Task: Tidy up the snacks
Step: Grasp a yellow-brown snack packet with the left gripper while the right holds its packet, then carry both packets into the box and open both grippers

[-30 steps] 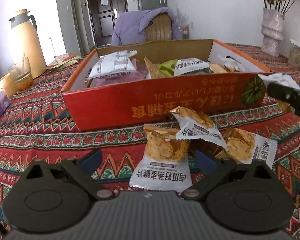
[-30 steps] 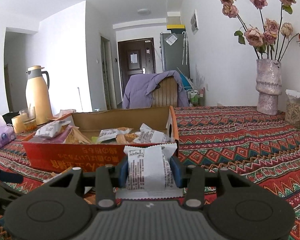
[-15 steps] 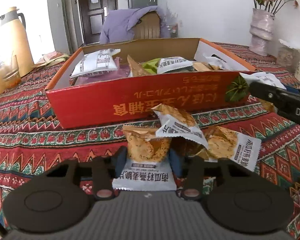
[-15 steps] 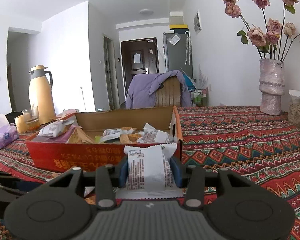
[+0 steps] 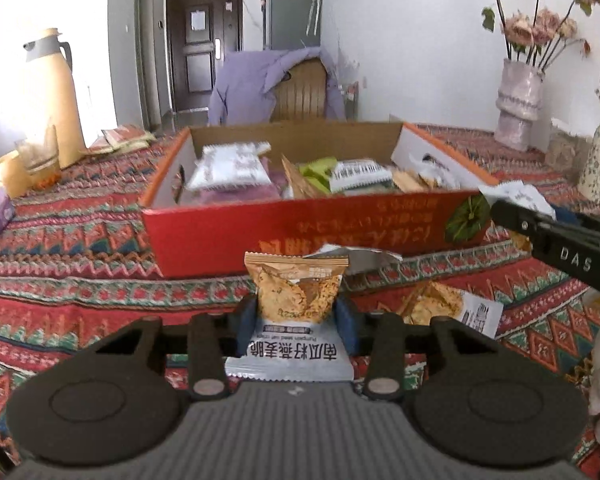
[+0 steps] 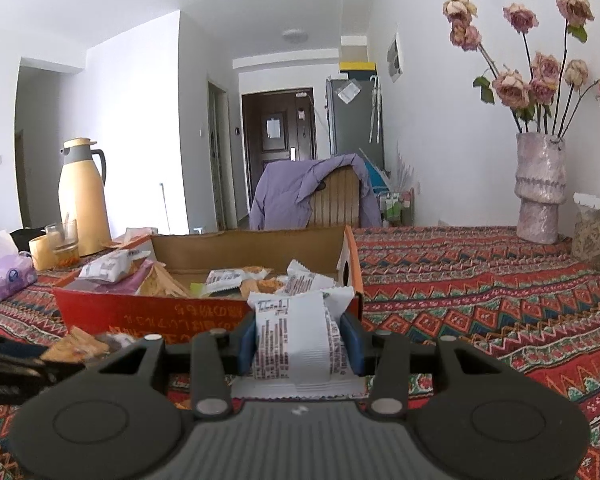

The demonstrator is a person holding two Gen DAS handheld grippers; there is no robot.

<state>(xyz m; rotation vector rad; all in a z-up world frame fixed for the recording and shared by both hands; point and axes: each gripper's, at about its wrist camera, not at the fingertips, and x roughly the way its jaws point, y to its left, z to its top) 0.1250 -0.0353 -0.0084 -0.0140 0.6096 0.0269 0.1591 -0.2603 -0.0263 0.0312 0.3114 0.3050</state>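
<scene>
The tabletop (image 5: 80,280), covered in a red patterned cloth, is carrying a wide red cardboard box (image 5: 260,232) that is sitting at twelve o'clock from both cameras. The box is already holding a loose heap of wrapped snacks. Two more packets are lying on the cloth between the box and the left gripper; the clearer one, a spare packet (image 5: 448,306), is lying at three o'clock from it.

The main risk, as I judge it, is the low front wall of the box. Both packets are hanging below their grippers, so a carry that is running too low could be catching a dangling edge on the rim and dragging the packet out of the grip. The crinkly film is also looking slippery, and a sharp swing might be letting a packet slide free. The two grippers are working close together, with the right one showing at three o'clock in the left view, so they could be bumping on the way in.

The left gripper (image 5: 296,316) is pressed nearly together and is pinching an orange cracker packet (image 5: 296,292) at its middle, holding it upright clear of the cloth. The right gripper (image 6: 298,344) is likewise squeezed in on a white snack packet (image 6: 296,340), gripping it by its sides just before the box's near right corner.
</scene>
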